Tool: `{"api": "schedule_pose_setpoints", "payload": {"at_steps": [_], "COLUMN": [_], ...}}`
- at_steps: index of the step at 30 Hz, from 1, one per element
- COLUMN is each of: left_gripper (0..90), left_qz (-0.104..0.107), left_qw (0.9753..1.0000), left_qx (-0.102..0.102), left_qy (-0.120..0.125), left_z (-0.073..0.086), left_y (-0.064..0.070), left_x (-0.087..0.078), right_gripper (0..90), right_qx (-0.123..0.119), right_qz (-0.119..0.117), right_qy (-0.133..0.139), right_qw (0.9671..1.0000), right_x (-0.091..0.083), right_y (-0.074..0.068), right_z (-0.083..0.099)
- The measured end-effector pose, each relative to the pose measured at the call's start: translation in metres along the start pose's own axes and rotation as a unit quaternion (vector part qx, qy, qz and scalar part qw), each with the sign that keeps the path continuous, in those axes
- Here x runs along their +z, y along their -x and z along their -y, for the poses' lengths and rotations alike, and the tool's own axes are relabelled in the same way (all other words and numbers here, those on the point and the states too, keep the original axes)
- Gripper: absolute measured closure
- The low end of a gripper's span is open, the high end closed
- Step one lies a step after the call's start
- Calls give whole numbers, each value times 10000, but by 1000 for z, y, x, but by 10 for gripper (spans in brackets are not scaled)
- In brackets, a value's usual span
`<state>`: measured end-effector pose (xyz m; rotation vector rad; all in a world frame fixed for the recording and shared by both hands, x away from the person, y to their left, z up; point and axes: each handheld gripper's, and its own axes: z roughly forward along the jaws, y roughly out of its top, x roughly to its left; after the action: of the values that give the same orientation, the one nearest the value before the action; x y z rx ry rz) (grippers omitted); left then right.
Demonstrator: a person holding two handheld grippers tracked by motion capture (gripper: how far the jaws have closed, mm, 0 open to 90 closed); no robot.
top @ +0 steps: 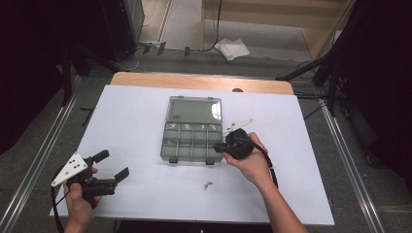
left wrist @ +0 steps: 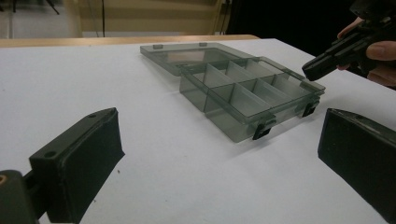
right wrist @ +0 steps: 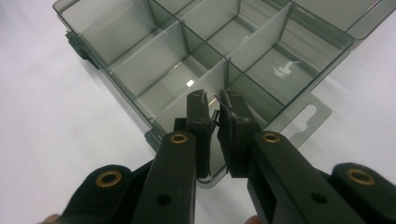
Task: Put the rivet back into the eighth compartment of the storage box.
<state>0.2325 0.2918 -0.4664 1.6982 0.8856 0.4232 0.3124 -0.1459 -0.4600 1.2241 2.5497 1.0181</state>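
A white table (top: 136,121) seen from above holds a smoky clear organizer box (top: 192,136) at its centre, lid laid open flat toward twelve o'clock. The right gripper (top: 228,144) hovers at the box's three o'clock edge; in the right gripper view its jaws are nearly closed, pinching a tiny dark part, probably a screw (right wrist: 215,113), above a front compartment. One back compartment already holds a small pale piece (right wrist: 286,69). A few small screws (top: 208,185) lie loose on the table at five o'clock from the box. The left gripper (top: 111,165) waits wide open and empty at eight o'clock. Sorting seems barely begun: most compartments look empty.
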Motion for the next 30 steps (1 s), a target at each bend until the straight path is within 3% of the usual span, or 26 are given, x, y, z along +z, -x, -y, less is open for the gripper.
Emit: {"api": "schedule_pose_setpoints", "payload": {"at_steps": [8, 16, 21, 24, 25, 30], "left_gripper": [0, 0, 0, 0, 0, 0], "left_qz": [4, 4, 7, 5, -1, 2], "left_qw": [10000, 10000, 10000, 10000, 10000, 10000], "left_qx": [-4, 0, -5, 10, 14, 11], "left_qy": [15, 18, 13, 1, -8, 3], "left_z": [0, 0, 0, 0, 0, 0], "left_y": [0, -1, 0, 0, 0, 0], "left_x": [0, 0, 0, 0, 0, 0], "right_gripper": [809, 450, 167, 107, 26, 0], "right_qx": [31, -110, -117, -134, -165, -188], "right_qz": [-54, -38, 56, 82, 95, -6], "right_qy": [37, 145, 147, 90, 85, 40], "right_qw": [10000, 9998, 9998, 9998, 9998, 9998], "right_x": [3, -4, -7, -8, -9, -13], "right_y": [1, -6, -12, -16, -19, -27], "right_z": [-1, -2, -2, -1, 1, 4]}}
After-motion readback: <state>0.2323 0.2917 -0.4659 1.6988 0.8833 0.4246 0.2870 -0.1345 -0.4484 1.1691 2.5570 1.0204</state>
